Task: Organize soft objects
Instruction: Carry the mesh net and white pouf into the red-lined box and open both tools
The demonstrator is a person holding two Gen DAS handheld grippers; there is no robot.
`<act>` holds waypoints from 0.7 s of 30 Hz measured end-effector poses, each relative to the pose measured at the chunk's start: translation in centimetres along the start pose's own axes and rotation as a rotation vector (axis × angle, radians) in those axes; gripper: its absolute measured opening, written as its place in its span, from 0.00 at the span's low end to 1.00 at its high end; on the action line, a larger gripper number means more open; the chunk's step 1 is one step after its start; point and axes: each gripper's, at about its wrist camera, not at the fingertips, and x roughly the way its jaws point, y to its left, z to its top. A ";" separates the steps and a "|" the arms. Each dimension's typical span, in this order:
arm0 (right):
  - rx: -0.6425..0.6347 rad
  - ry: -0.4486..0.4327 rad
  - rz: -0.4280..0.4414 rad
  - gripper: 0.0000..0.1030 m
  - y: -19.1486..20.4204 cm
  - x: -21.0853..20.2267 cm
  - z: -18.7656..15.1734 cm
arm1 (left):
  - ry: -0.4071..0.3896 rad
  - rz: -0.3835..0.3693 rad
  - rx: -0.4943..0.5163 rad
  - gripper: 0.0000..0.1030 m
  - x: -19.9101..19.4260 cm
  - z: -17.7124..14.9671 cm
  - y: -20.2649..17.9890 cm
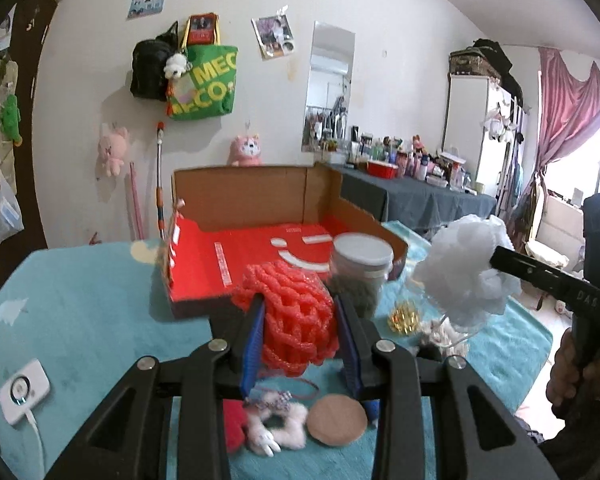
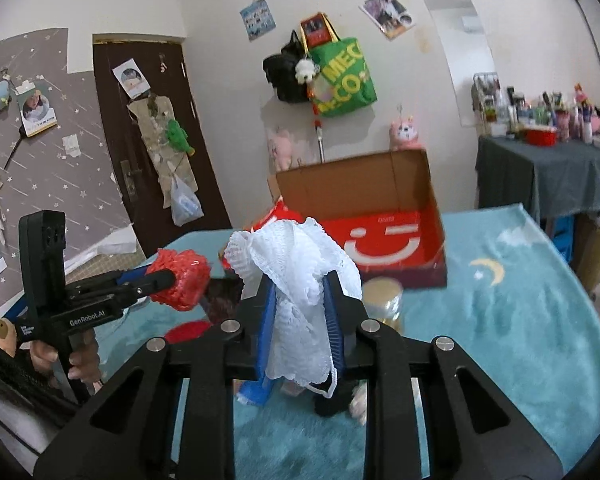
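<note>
My left gripper (image 1: pixel 300 308) is shut on a red mesh bath pouf (image 1: pixel 292 312), held above the teal blanket. From the right wrist view the same red pouf (image 2: pixel 180 280) shows at the left, gripped by that tool. A white mesh pouf (image 2: pixel 300 280) hangs between the blue pads of my right gripper (image 2: pixel 300 304), which is shut on it; in the left wrist view the white pouf (image 1: pixel 468 268) floats at the right. An open cardboard box with a red floor (image 1: pixel 260 256) (image 2: pixel 392 240) lies just beyond both poufs.
On the teal blanket (image 1: pixel 80 312) lie a white-lidded jar (image 1: pixel 360 264), a gold trinket (image 1: pixel 404 318), a round beige pad (image 1: pixel 336 420), a fluffy white and red toy (image 1: pixel 268 424) and a white device with a cable (image 1: pixel 22 392). A cluttered dark-clothed table (image 2: pixel 540 168) stands at the right.
</note>
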 end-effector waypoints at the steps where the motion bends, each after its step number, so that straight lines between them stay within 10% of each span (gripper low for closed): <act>1: -0.008 -0.010 -0.005 0.21 0.0 -0.1 0.5 | -0.009 0.003 -0.002 0.35 0.0 0.6 0.3; 21: -0.157 -0.011 -0.021 0.21 -2.7 6.1 10.9 | 0.021 -0.047 0.150 0.34 5.5 9.0 2.7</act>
